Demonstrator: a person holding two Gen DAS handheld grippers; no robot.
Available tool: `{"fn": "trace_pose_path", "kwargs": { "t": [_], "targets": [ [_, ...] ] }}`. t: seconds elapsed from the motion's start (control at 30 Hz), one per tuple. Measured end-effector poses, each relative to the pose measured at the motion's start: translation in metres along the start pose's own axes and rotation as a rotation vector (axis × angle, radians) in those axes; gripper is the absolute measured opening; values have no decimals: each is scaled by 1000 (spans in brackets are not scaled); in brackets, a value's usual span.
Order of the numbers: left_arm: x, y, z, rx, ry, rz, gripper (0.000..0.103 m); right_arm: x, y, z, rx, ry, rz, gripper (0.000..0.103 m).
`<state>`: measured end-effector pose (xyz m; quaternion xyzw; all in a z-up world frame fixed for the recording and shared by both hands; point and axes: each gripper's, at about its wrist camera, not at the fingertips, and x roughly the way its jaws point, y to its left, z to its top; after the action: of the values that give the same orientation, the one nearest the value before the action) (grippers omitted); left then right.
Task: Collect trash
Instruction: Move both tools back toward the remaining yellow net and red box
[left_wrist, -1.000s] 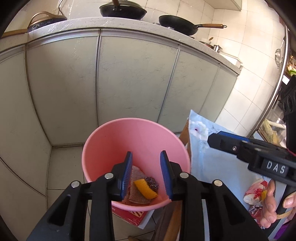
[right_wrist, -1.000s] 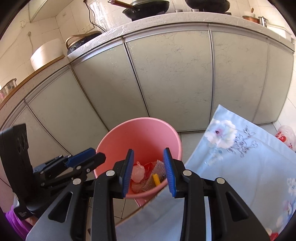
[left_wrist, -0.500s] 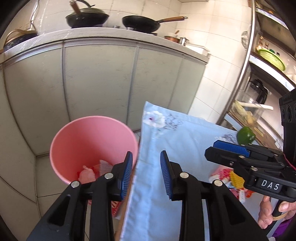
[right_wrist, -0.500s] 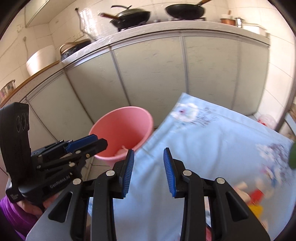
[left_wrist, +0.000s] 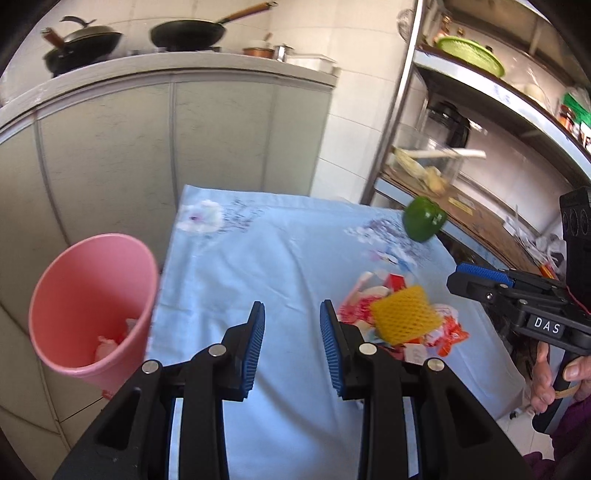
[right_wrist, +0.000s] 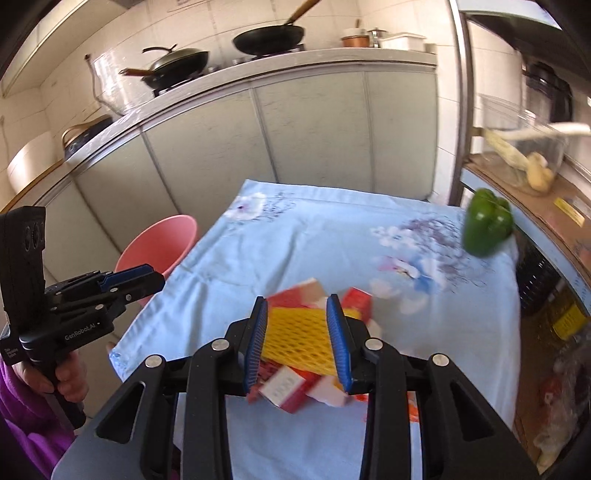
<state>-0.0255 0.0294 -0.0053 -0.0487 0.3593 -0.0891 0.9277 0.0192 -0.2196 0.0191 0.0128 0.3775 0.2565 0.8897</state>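
While my cameras tilt down over the table, I list what stands before me. Cabinet fronts (left_wrist: 110, 155) under a counter with two black pans (right_wrist: 269, 35). Table, blue floral cloth (left_wrist: 280, 258). Pink bin (left_wrist: 92, 295) off the cloth's left edge, scraps inside. Trash pile (right_wrist: 291, 387): red and white wrappers under a yellow foam net (right_wrist: 295, 332), mid-cloth. Green pepper (right_wrist: 487, 227) at the far right corner. Right gripper (right_wrist: 297, 339): jaws part open, empty, hovering over the net, which shows between the pads. Left gripper (left_wrist: 291, 347): part open, empty, over bare cloth, pile just to its right.
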Motion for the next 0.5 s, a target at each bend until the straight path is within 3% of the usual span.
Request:
{"fn": "trace_pose_path", "kwargs": {
  "t": [0.17,0.4,0.5],
  "targets": [
    [35,-24,7,55,79,-65,30,-2,-26,-10,45,7,-5,34],
    [92,-34,14,64,187,-84,30,7,-38,-21,70,52,45,34],
    [108,-38,12,74,214,-87,30,12,-39,-26,81,74,57,43]
  ]
}}
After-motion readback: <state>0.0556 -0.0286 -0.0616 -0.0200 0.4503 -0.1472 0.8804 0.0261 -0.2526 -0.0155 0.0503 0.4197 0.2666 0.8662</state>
